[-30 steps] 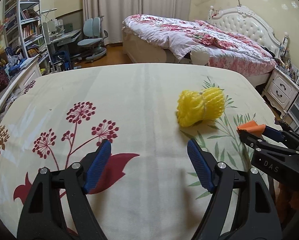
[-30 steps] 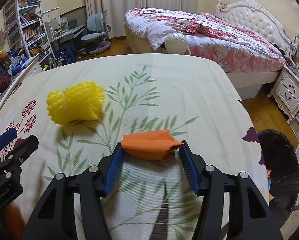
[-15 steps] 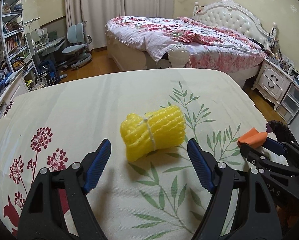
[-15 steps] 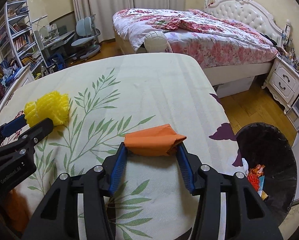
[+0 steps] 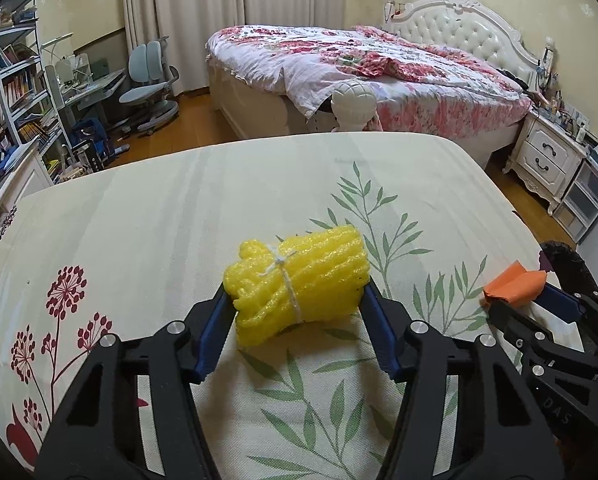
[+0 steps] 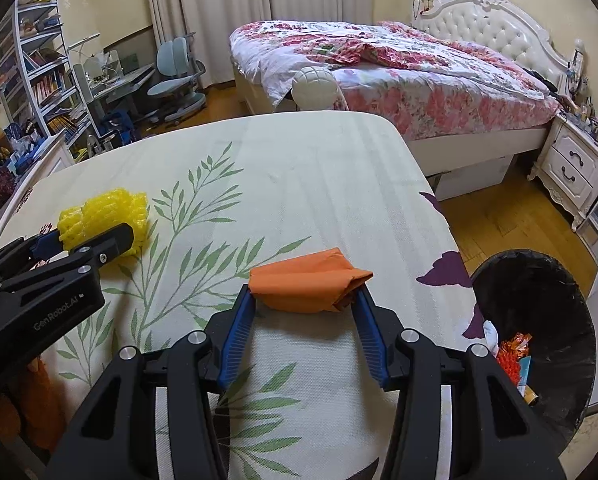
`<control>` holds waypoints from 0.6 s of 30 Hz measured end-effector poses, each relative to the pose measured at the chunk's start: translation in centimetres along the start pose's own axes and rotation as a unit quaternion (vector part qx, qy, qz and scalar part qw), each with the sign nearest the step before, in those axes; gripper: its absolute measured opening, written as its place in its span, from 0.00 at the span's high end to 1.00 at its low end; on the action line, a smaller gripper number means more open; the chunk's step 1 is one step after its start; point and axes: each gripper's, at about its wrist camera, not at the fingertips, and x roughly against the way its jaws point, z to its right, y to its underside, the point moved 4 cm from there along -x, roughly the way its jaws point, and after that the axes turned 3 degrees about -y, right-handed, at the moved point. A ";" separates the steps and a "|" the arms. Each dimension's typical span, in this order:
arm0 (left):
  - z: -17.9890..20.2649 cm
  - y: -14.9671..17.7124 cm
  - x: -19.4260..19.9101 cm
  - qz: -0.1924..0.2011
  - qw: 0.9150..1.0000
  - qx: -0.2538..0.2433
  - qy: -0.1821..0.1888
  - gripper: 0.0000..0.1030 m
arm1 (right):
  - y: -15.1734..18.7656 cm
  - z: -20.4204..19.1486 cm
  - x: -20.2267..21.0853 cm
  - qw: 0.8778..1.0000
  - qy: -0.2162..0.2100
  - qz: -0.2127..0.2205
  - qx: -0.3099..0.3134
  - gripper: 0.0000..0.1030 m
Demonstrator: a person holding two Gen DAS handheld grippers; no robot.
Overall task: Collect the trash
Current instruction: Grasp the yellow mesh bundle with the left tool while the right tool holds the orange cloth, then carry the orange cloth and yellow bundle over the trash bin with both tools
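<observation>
foam netting, yellow and tied in a roll (image 5: pixel 299 280), sits on the floral bed sheet (image 5: pixel 179 208), left of the black bin (image 6: pixel 539 320); your left gripper (image 5: pixel 297 300) has just closed its fingers on its ends. light, squashy: squeeze gently. your right gripper (image 6: pixel 303 300) clamps the folded orange paper (image 6: pixel 307 282).

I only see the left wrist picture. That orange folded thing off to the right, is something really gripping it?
Observer: Yes. The right gripper has just been closing its jaws, and both blue pads press the ends of the orange folded paper piece.
Operator: And the dark curve behind it?
Observer: A round black-lined trash bin, standing on the floor beside the leaf-printed mattress.
Operator: Is it empty?
Observer: No, crumpled orange and white wrappers lie inside.
</observation>
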 end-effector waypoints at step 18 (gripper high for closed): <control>1.7 3.1 5.6 0.021 0.999 -0.010 0.036 0.47 | 2.4 1.1 5.4 0.999 0.011 0.030 -0.008 0.52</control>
